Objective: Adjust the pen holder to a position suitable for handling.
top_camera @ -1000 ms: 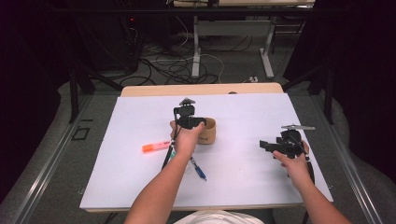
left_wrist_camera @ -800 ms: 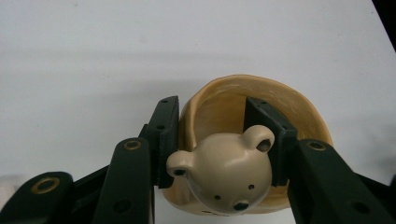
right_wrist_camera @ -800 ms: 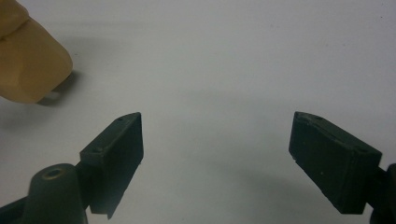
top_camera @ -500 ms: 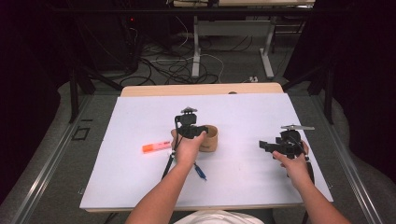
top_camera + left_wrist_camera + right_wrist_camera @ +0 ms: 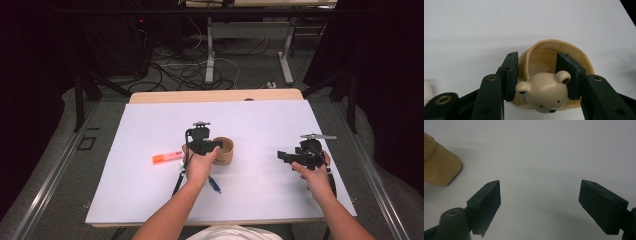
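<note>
- We see the tan bear-faced cup (image 5: 549, 75) near the middle of the white tabletop (image 5: 260, 200), its mouth facing the left gripper's camera, the bear head on its near rim.
- Left gripper (image 5: 212, 146) straddles the cup's left wall: one of its fingers (image 5: 510, 75) lies outside the wall, the other inside the opening beside the bear's ear.
- Its fingers have just been opening; with the wall between them, we cannot tell if the pads still press on it.
- Orange highlighter (image 5: 167, 158) lies left of the cup, apart from it.
- Blue pen (image 5: 214, 184) lies just beside the left hand, nearer the person.
- Right gripper (image 5: 286, 155) hovers well right of the cup, fingers spread wide over bare tabletop, nothing between them.
</note>
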Demonstrator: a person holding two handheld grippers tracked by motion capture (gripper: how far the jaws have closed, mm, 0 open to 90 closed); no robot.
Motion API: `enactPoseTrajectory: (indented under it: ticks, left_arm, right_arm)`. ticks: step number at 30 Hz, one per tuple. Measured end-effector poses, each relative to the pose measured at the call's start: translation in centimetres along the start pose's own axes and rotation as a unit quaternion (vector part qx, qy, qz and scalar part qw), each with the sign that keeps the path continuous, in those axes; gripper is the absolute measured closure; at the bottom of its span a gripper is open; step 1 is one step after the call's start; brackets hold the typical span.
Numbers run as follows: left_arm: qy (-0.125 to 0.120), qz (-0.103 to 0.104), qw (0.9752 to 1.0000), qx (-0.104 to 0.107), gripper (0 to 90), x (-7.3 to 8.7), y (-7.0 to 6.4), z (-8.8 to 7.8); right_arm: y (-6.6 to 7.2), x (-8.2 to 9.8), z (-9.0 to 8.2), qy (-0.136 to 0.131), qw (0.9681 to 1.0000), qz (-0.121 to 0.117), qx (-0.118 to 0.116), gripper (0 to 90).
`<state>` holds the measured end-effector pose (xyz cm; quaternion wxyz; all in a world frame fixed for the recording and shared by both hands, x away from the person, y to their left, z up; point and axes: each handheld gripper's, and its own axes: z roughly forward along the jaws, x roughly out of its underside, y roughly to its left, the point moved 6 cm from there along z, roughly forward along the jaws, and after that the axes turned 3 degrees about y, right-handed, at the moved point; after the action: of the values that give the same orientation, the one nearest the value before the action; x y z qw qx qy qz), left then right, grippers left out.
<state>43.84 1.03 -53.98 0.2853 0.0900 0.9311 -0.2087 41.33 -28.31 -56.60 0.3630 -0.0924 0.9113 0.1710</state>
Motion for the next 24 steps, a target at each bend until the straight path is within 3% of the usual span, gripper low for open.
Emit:
enactPoseTrajectory:
  ticks: [9, 13, 24]
  left_arm:
    - [-0.008, 0.045, 0.9983, 0.037, 49.7, 0.4, 0.2, -1.2]
    - [-0.006, 0.073, 0.9966, 0.038, 51.6, 0.6, 0.3, -1.6]
    - [-0.004, 0.073, 0.9964, 0.044, 55.8, 1.2, 0.4, -2.2]
  right_arm:
    - [-0.1, 0.1, 0.1, 0.002, 1.0, -0.005, -0.001, 17.4]
    - [0.1, 0.1, 0.1, 0.004, 1.0, 0.0, -0.001, 17.4]
    - [0.0, 0.2, 0.3, 0.008, 1.0, -0.001, 0.0, 17.4]
